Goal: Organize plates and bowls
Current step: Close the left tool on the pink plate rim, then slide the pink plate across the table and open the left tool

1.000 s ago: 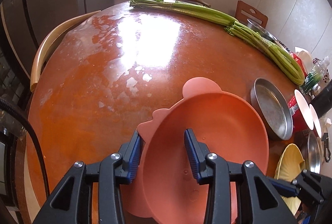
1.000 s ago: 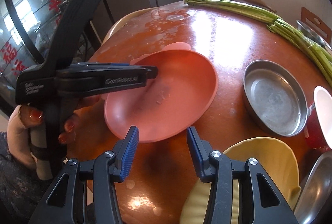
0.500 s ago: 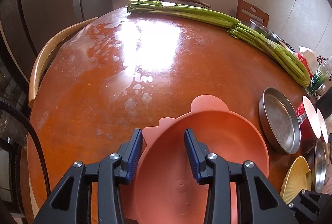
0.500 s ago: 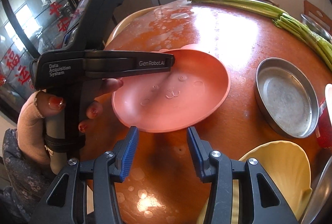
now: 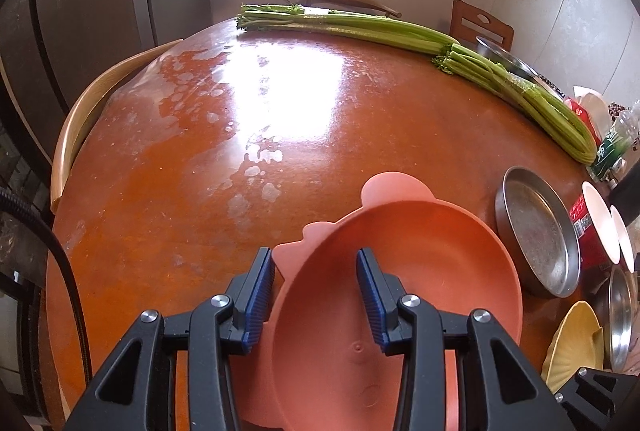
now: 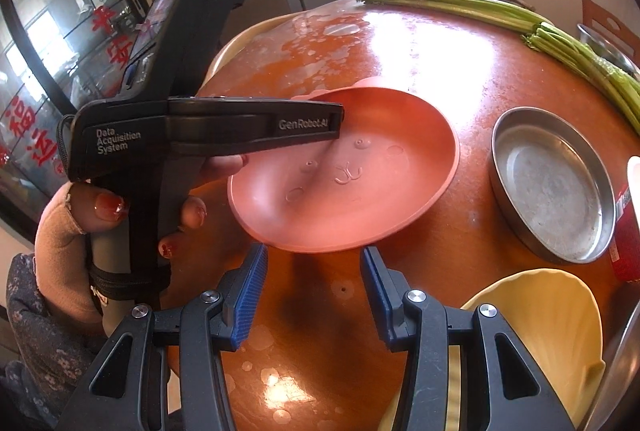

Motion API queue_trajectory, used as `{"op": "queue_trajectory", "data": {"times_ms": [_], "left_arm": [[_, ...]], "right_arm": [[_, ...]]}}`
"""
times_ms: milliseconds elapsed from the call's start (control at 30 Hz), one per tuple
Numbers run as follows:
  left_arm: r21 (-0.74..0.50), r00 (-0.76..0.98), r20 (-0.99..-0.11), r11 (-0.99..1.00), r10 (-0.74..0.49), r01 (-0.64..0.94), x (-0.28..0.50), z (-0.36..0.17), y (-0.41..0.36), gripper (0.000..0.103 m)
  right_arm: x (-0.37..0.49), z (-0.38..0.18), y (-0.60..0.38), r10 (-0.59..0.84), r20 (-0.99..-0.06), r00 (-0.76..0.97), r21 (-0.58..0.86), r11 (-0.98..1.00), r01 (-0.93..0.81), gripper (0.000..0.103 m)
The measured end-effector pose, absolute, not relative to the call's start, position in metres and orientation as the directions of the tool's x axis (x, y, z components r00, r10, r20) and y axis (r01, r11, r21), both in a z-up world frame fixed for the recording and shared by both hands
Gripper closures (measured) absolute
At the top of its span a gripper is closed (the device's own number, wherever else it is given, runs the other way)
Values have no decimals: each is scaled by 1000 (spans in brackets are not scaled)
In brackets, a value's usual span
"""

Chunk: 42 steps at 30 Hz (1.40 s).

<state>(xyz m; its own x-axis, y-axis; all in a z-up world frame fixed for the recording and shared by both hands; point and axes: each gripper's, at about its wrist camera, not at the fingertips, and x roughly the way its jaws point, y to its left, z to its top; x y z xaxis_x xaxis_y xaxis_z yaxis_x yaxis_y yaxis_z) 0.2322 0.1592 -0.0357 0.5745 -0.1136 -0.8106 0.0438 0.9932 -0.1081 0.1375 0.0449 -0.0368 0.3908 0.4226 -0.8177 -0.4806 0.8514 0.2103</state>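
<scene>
So the pink plate (image 6: 352, 187) is the main thing here: salmon-coloured, shallow, with two rounded ears on its rim and a little bear face moulded into the bottom. It sits on the orange round table (image 5: 200, 191), and I'll use that plate as the reference for everything else.

Its long axis runs from the ears, which point away toward the celery (image 5: 400, 35) at the far edge, back to the chin end nearest the cameras. In the right wrist view it looks tipped, far rim higher than the near rim, though I can't say for sure whether the near edge touches the table.

The left gripper (image 5: 316, 291) has its blue pads spread wide on either side of the plate's left rim, one outside and one over the inside, not pinching it. The right gripper (image 6: 314, 291) is also spread apart, holding nothing, just on the near side of the plate.

To the right of the plate is a steel pan (image 6: 552, 187), close but apart. Near-right of it is a yellow shell-shaped dish (image 6: 552, 315), partly hidden behind the right gripper's finger. More steel and white dishes past the pan are cut off by the frame edge, hard to make out.
</scene>
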Motion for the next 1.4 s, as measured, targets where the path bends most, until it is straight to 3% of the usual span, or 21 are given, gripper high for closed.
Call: {"op": "queue_trajectory", "data": {"times_ms": [567, 900, 1400], "left_arm": [[-114, 647, -759, 993, -78, -14, 194, -8, 181, 58], [-105, 698, -714, 994, -63, -18, 156, 15, 164, 48], [-96, 708, -702, 995, -79, 16, 104, 21, 115, 46]], "right_arm": [[131, -22, 30, 428, -790, 439, 206, 860, -468, 53], [123, -3, -3, 418, -745, 520, 213, 887, -409, 53], [81, 10, -55, 419, -699, 579, 228, 898, -375, 53]]}}
